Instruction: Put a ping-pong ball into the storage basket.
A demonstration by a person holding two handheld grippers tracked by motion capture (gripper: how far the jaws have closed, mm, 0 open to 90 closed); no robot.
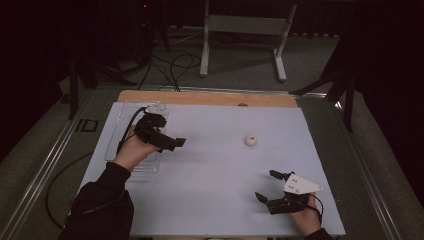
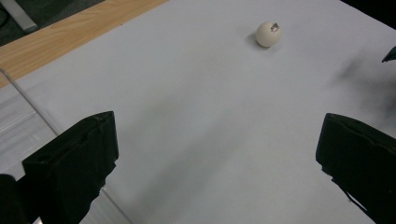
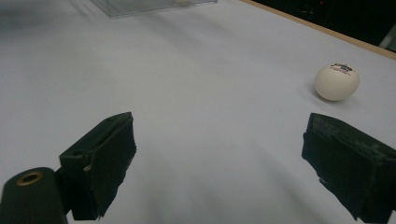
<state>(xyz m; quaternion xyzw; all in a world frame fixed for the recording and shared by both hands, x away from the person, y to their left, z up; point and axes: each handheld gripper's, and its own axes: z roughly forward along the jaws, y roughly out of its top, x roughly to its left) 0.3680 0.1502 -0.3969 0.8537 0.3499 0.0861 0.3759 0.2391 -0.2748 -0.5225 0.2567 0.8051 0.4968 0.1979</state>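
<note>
Small white plastic ball (image 1: 250,140) rests alone on the pale counter (image 1: 210,180), ahead of the right tool (image 1: 272,189) and nearer it than the left tool (image 1: 172,143); both tools gape, empty.

Tabletop (image 1: 210,165): broad pale sheet, bare across its middle; open passage between the left gripper (image 1: 172,144) and the right gripper (image 1: 267,187), which sit well apart.
Ping-pong ball (image 1: 250,140): sole loose item on the open surface, right of centre, bare sheet on all sides; free approach from either gripper, both with jaws spread wide.
Clear tray (image 1: 116,135): at the left edge, under and behind the left hand (image 1: 134,150); its rim is faint, so its extent is uncertain.
Wooden strip (image 1: 200,97): along the far edge, flat, no hindrance.
</note>
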